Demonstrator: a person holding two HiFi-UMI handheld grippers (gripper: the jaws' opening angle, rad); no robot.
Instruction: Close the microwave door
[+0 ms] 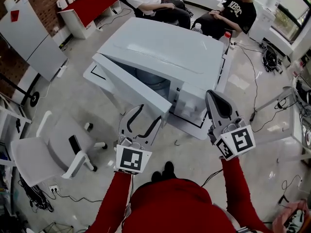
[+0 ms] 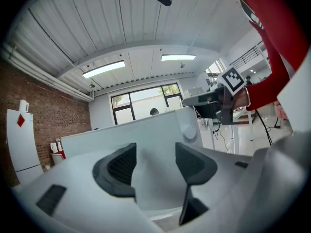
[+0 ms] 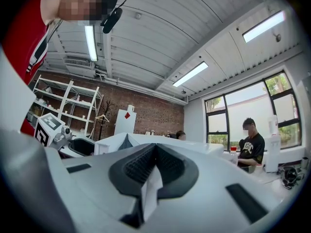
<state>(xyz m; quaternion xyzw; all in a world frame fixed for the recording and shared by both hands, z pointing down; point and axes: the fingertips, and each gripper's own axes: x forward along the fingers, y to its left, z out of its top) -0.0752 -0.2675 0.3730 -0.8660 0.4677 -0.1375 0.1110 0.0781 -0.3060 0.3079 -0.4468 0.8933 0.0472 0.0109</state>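
Microwave fills the table, its door ajar toward the table's near edge. Left gripper, jaws wide and empty, faces the door's outer panel; a flat push near the free edge should swing it shut. Right gripper, jaws together, hangs by the near-right corner. Chair stands well clear.

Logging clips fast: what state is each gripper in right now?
Left gripper: open, nothing between its jaws.
Right gripper: shut, holding nothing.
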